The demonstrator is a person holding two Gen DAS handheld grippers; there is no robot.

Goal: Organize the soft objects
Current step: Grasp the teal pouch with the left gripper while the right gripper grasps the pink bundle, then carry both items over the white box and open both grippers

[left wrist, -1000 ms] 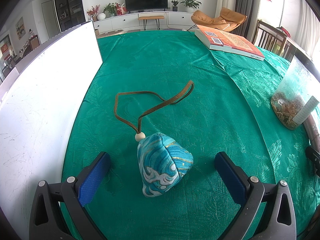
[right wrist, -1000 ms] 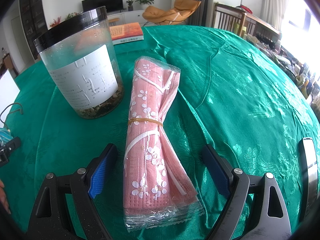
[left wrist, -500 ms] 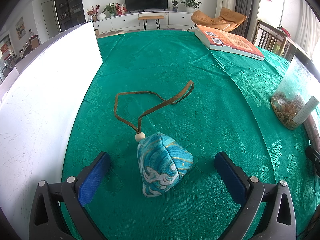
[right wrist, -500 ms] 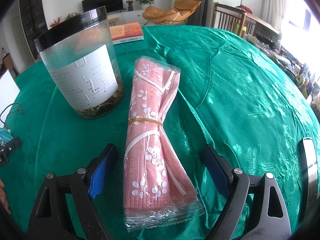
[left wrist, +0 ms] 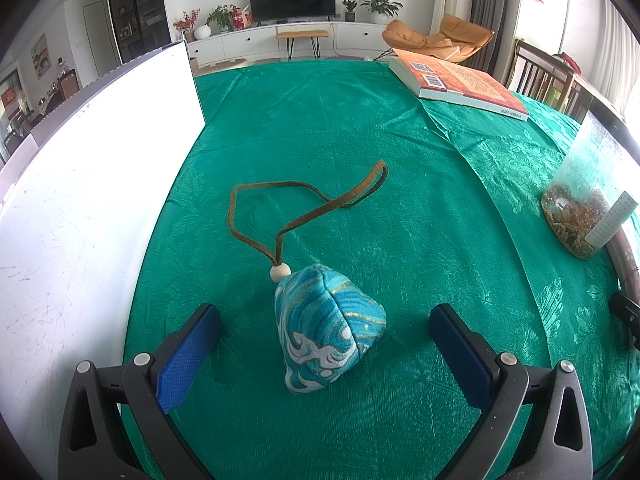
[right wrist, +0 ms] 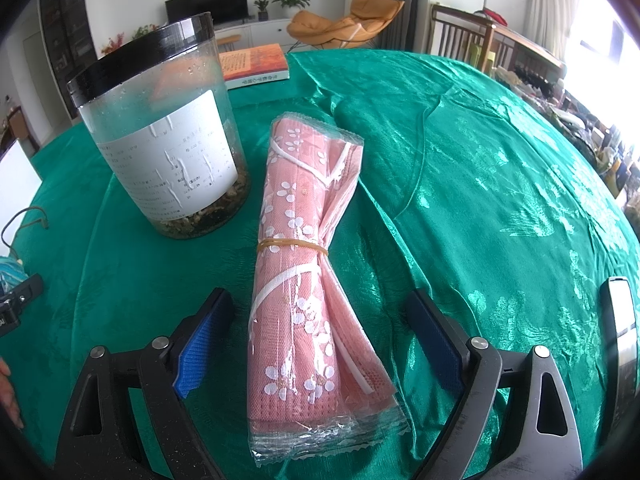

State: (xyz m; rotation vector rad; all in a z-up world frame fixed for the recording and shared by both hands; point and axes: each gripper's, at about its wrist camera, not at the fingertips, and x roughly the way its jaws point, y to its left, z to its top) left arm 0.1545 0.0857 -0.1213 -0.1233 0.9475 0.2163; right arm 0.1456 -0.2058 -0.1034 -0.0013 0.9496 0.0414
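Observation:
A blue wave-patterned fabric sachet (left wrist: 328,328) with a wooden bead (left wrist: 279,272) and a looped brown cord (left wrist: 280,196) lies on the green tablecloth (left wrist: 320,128). My left gripper (left wrist: 323,314) is open and straddles it, with both blue pads clear of the fabric. In the right wrist view a pink flowered cloth pack (right wrist: 304,264) lies in clear wrap, bound by a rubber band (right wrist: 292,245). My right gripper (right wrist: 318,298) stands on either side of its lower half. Its jaws are opening and the pads do not touch the pack.
A clear jar (right wrist: 168,152) with a black lid and white label stands left of the pack and shows as the jar (left wrist: 580,200) at the right edge. An orange book (left wrist: 456,84) lies far back. A white board (left wrist: 80,200) stands at the left. A flat dark device (right wrist: 622,340) lies at the right.

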